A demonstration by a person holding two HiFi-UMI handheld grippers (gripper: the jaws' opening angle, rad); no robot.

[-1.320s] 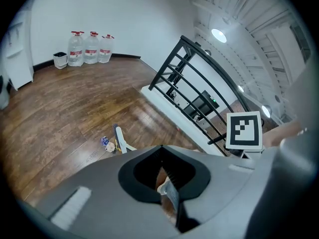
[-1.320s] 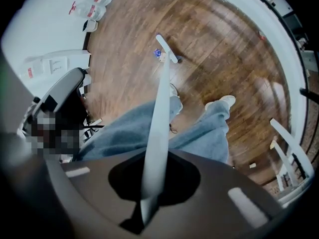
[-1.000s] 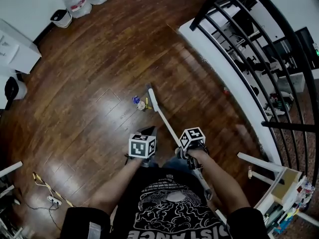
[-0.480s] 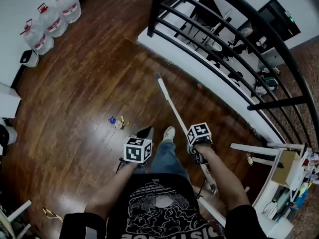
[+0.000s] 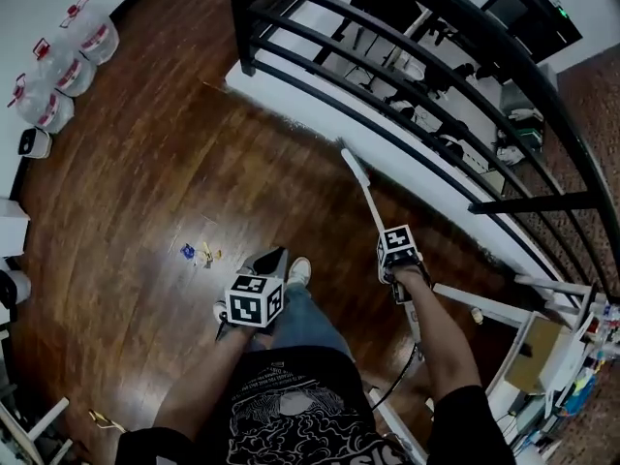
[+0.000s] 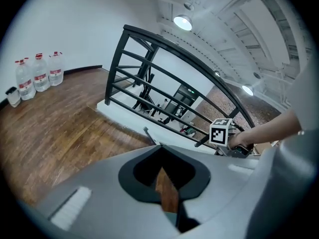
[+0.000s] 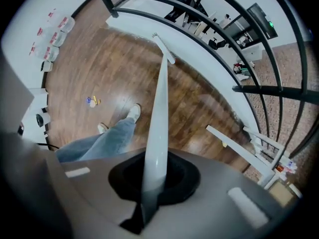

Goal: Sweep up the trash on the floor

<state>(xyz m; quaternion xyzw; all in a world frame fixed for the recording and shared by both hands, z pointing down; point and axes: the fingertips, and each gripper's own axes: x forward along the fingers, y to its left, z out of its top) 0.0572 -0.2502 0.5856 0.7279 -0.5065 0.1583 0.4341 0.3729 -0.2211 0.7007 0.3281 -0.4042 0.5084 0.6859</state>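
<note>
The person stands on the dark wooden floor [image 5: 145, 163] with a gripper in each hand. The right gripper [image 5: 392, 245] is clamped on the pale handle of the broom [image 5: 368, 197]. In the right gripper view the handle runs straight up out of the closed jaws of that gripper [image 7: 149, 183], and the broom [image 7: 160, 93] reaches forward to its head. The head sits at the foot of the white ledge [image 5: 320, 114] under the black railing [image 5: 387, 85]. The trash [image 5: 199, 253] is a small scatter of blue and yellowish bits lying well apart from the broom head, off to the left of the person's white shoe [image 5: 298, 271] and ahead of the left gripper [image 5: 269, 258]. From the right gripper view the same scraps [image 7: 92, 101] show beyond the jeans leg. In its own view the left gripper [image 6: 160, 176] holds nothing that I can see. Its jaws stand only a slit apart, and a sliver of brown wood grain shows through the gap. That gripper points toward the railing, with the right one's marker cube in sight. Over by the far wall stand a few water bottles [image 5: 58, 66].
</note>
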